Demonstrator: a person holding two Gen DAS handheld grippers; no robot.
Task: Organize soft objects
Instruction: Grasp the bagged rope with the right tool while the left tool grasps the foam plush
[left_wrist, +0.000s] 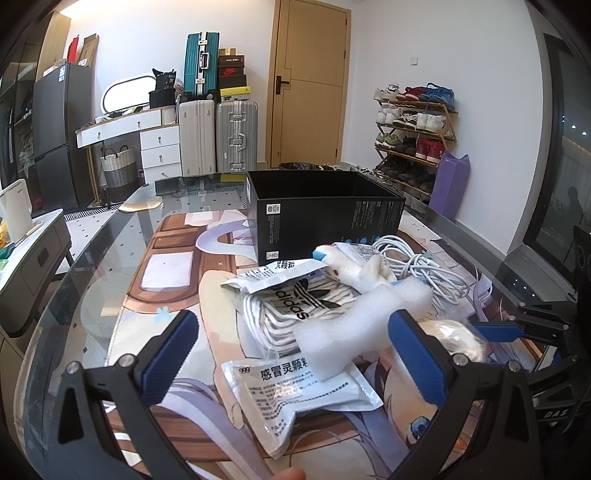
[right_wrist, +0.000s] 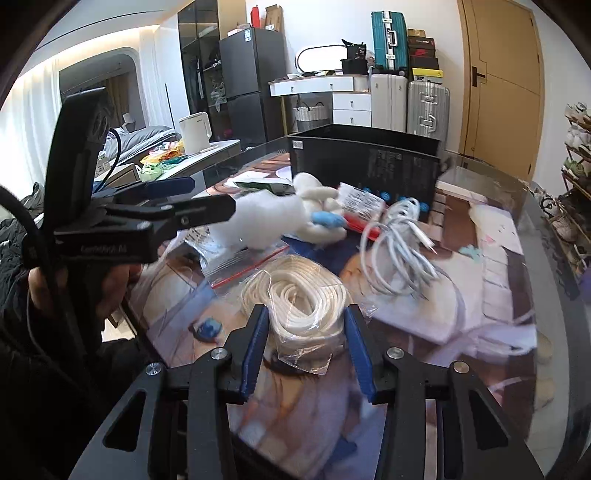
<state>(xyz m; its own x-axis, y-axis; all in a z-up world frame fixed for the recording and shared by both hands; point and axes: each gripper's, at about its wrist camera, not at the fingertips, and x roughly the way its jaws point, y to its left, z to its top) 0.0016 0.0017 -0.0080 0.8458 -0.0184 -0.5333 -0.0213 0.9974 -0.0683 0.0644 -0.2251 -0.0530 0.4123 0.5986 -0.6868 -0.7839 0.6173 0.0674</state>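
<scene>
Crinkly plastic wraps the white rope coil (right_wrist: 295, 295) on the table, and the right gripper (right_wrist: 304, 345) has apparently clamped it near the edge; it may slip out. The left gripper (left_wrist: 295, 343) stands open, empty.

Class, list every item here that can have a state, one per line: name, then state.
Black cardboard box: open-topped, upright.
Bagged coil of white rope: gripped by right hand-held gripper.
Left hand-held gripper: open, white foam strip between its fingers.
White charging cable: loosely bundled, lying free.
Wooden door: closed.
</scene>
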